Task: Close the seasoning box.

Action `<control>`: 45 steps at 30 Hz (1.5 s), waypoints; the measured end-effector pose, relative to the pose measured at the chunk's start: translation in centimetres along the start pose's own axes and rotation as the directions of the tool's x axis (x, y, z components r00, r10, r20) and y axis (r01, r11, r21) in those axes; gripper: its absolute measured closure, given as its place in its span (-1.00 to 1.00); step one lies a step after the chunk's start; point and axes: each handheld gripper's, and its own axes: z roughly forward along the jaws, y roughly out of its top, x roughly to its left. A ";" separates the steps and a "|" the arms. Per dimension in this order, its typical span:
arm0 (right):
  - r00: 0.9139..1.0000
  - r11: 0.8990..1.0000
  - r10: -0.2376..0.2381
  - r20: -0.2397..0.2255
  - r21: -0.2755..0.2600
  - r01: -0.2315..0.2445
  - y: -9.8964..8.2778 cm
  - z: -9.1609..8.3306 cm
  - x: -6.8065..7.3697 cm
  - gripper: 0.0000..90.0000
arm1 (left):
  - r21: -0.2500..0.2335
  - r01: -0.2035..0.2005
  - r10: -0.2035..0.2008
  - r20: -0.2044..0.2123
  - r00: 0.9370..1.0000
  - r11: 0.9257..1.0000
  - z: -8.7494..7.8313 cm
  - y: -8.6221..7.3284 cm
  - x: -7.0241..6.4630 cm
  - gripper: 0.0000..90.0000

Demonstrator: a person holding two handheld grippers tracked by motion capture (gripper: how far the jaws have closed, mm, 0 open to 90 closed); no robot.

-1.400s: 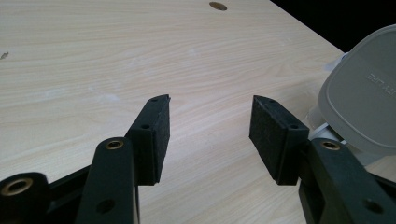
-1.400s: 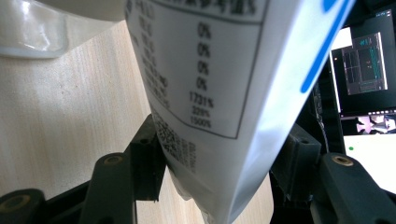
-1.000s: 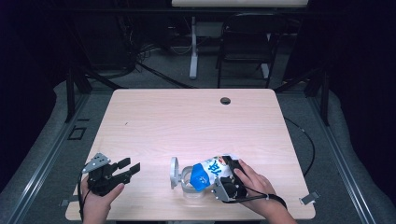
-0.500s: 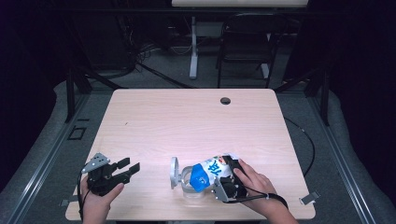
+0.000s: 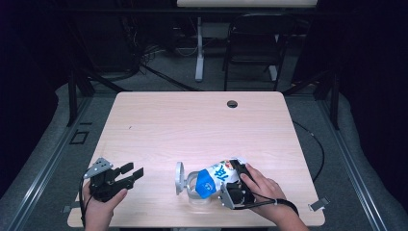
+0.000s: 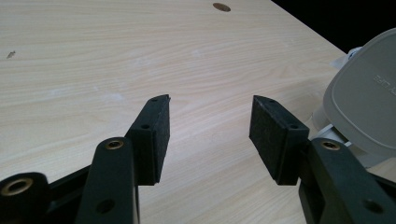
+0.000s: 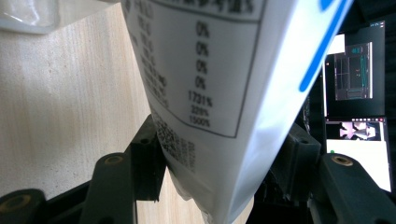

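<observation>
My right gripper (image 5: 230, 180) is shut on a white and blue printed bag (image 5: 215, 175), near the table's front edge. The bag leans over a clear container (image 5: 195, 190) whose grey lid (image 5: 179, 177) stands open at its left side. In the right gripper view the bag (image 7: 219, 84), printed with a nutrition table, sits between the jaws of the right gripper (image 7: 219, 175), and the container's clear wall (image 7: 28, 14) shows at the top left. My left gripper (image 5: 133, 173) rests at the front left, open and empty. Ahead of the left gripper (image 6: 210, 135) lies bare wood, with the grey lid (image 6: 364, 107) at the right.
The light wooden table (image 5: 192, 125) has a round cable hole (image 5: 232, 104) near its far edge. A chair (image 5: 255, 45) and a desk leg stand on the floor behind the table. Lit monitor screens (image 7: 357, 116) glow off to the right in the right gripper view.
</observation>
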 end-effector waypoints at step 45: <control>0.984 0.984 -0.172 0.053 0.059 0.169 0.6 -0.3 -0.7 -0.01 | -0.009 0.007 -0.008 -0.006 1.000 1.000 -0.2 0.0 0.2 0.08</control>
